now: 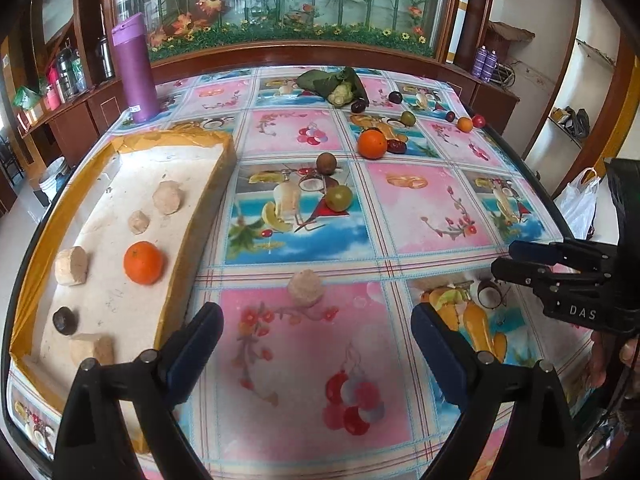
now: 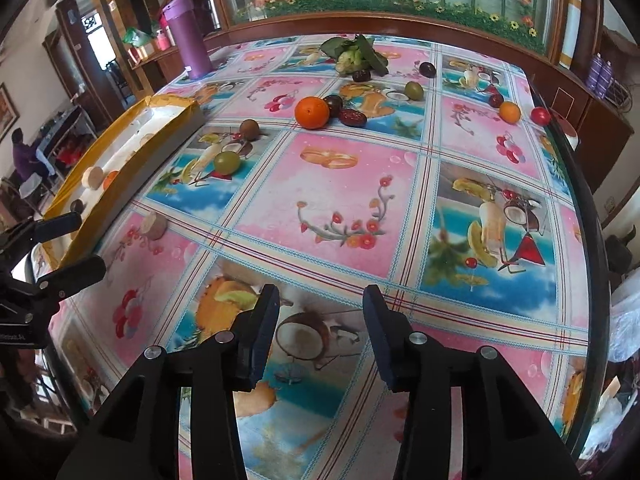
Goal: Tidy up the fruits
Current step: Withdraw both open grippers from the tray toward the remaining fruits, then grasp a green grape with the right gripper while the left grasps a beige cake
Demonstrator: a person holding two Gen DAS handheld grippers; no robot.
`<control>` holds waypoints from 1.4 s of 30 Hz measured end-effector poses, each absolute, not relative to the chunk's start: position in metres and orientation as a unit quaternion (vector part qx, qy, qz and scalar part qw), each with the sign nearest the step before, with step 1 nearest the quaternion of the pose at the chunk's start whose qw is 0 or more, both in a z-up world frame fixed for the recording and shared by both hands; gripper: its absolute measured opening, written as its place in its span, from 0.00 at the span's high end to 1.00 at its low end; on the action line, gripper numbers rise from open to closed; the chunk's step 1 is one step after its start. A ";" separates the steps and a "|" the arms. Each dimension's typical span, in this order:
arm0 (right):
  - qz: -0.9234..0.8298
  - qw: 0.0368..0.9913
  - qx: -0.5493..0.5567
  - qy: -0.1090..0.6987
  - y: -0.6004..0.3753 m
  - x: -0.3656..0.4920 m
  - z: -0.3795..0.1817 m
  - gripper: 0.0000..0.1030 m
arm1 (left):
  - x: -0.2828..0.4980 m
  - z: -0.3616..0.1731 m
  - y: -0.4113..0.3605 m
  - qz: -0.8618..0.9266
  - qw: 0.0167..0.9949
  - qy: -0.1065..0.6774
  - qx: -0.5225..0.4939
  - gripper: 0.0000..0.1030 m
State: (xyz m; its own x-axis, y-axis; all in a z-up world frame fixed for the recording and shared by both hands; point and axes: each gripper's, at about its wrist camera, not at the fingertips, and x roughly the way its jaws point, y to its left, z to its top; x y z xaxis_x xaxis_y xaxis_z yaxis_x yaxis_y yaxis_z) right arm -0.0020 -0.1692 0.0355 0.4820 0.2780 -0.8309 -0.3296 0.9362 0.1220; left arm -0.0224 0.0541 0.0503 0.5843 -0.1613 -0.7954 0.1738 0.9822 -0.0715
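Note:
A white foam tray (image 1: pixel 100 200) with a yellow rim lies at the left of the table. It holds an orange (image 1: pixel 143 262), a dark fruit (image 1: pixel 65 320) and several foam plugs. Loose on the cloth farther back are a big orange (image 1: pixel 372 143), a brown fruit (image 1: pixel 327 163), a green fruit (image 1: pixel 339 197), dark plums (image 2: pixel 352 117) and a small orange (image 2: pixel 510 112). My left gripper (image 1: pixel 316 312) is open wide above the cloth beside the tray, holding nothing. My right gripper (image 2: pixel 322 294) is open narrowly over bare cloth, also holding nothing.
A foam plug (image 1: pixel 306 288) lies on the cloth just beyond my left fingers. A tall purple bottle (image 1: pixel 136 68) stands at the back left and a cauliflower (image 1: pixel 340 88) at the back. The table's right edge (image 2: pixel 576 240) is close. A white plastic bag (image 1: pixel 580 204) hangs beyond it.

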 end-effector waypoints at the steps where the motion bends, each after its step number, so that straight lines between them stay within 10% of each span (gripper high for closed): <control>1: 0.178 0.860 -0.025 0.477 -0.170 -0.001 0.035 0.58 | -0.017 0.048 0.053 -0.096 0.889 0.447 0.003 0.06; 8: 0.196 0.861 -0.020 0.469 -0.171 0.014 0.039 0.58 | 0.013 0.021 0.052 -0.097 0.867 0.488 -0.025 0.36; 24: 0.302 0.832 -0.102 0.455 -0.049 0.091 0.018 0.59 | 0.009 0.016 0.074 -0.109 0.860 0.495 -0.053 0.36; 31: 0.284 0.839 -0.147 0.441 -0.043 0.088 0.018 0.77 | 0.010 0.016 0.075 -0.118 0.861 0.492 -0.059 0.37; 42: 0.247 0.854 -0.089 0.449 -0.097 0.067 0.037 0.77 | 0.012 0.014 0.061 -0.110 0.872 0.477 -0.010 0.73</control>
State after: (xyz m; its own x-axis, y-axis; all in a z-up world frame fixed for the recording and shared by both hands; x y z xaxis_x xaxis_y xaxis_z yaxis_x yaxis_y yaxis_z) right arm 0.0668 -0.0967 0.0371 0.4758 0.3418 -0.8104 -0.5019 0.8622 0.0690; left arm 0.0123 0.0607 0.0139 0.5202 -0.2021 -0.8298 0.1826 0.9755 -0.1231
